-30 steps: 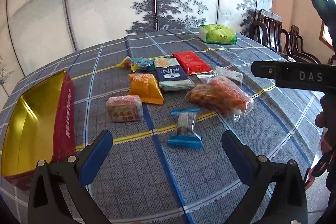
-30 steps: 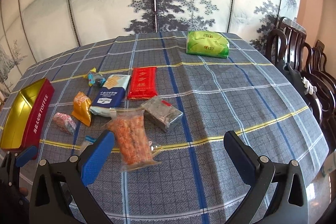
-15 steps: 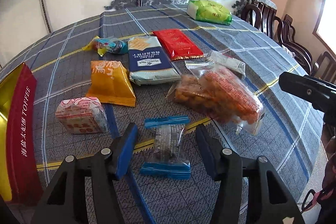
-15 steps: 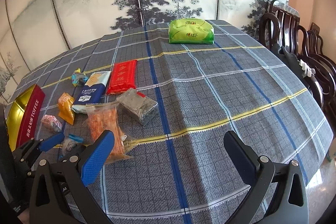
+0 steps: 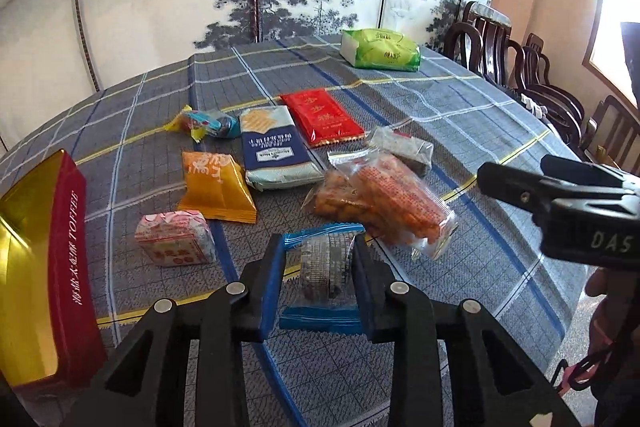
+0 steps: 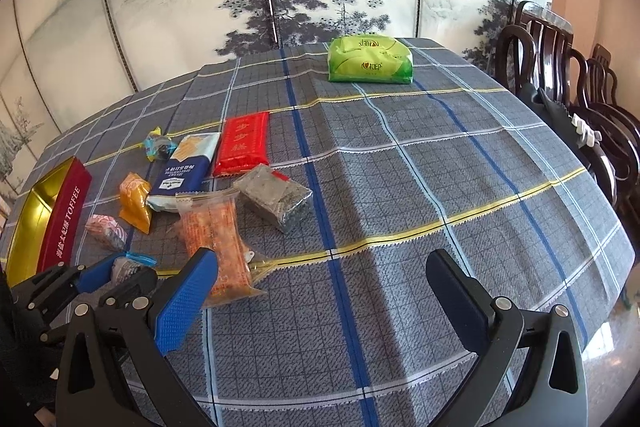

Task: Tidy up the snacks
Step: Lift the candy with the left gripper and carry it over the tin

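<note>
My left gripper [image 5: 318, 267] is shut on a small clear snack packet with blue ends [image 5: 326, 277], at the near edge of the table; it also shows in the right wrist view [image 6: 128, 267]. A red and gold toffee tin [image 5: 64, 259] lies open at the left. Several snacks lie on the cloth: a pink-white packet [image 5: 174, 243], an orange packet [image 5: 216, 187], a navy cracker pack [image 5: 276, 151], a red pack [image 5: 322, 115], a clear bag of orange snacks [image 5: 384, 203]. My right gripper [image 6: 322, 291] is open and empty above bare cloth.
A green tissue pack [image 6: 370, 61] sits at the far side of the table. A grey block in clear wrap [image 6: 278, 197] and a small candy bag [image 5: 204, 123] lie among the snacks. Dark wooden chairs [image 6: 560, 75] stand at the right. A painted screen is behind.
My left gripper moved down and forward to the blue-ended packet and closed on it. The right gripper stayed open and shifted slightly.
</note>
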`<move>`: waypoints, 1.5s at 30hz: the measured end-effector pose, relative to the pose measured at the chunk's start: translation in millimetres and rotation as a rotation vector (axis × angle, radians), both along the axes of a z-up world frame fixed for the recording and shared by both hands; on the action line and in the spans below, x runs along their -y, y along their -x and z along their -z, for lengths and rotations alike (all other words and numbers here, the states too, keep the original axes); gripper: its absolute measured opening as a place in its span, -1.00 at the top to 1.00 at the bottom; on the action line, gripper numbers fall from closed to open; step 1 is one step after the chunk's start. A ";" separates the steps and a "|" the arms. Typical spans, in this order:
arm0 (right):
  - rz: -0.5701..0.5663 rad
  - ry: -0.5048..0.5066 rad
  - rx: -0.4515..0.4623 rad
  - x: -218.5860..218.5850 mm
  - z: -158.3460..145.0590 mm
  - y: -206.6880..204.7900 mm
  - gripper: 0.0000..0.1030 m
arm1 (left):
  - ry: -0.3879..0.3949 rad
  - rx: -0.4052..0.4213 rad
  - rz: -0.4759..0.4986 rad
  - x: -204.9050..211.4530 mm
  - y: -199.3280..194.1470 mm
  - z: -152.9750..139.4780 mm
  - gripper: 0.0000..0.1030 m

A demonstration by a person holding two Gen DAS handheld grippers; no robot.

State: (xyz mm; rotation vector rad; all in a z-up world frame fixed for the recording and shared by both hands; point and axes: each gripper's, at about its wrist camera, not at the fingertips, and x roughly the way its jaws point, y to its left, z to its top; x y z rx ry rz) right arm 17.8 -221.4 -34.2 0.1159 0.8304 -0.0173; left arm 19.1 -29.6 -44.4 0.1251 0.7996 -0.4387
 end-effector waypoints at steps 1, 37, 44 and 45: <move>-0.002 0.000 -0.001 -1.6 -0.8 0.4 -1.00 | 0.010 0.013 -0.003 -4.3 2.1 -7.7 0.45; -0.072 0.034 -0.026 -33.3 2.3 7.6 -1.00 | -0.130 0.048 -0.536 -241.5 -110.4 -60.4 0.45; -0.072 0.052 -0.026 -35.2 6.2 6.6 -1.00 | -0.128 -0.028 -0.553 -250.7 -123.6 -36.8 0.45; -0.072 0.051 -0.025 -35.7 6.4 6.6 -1.00 | -0.124 -0.040 -0.554 -252.1 -124.8 -34.0 0.45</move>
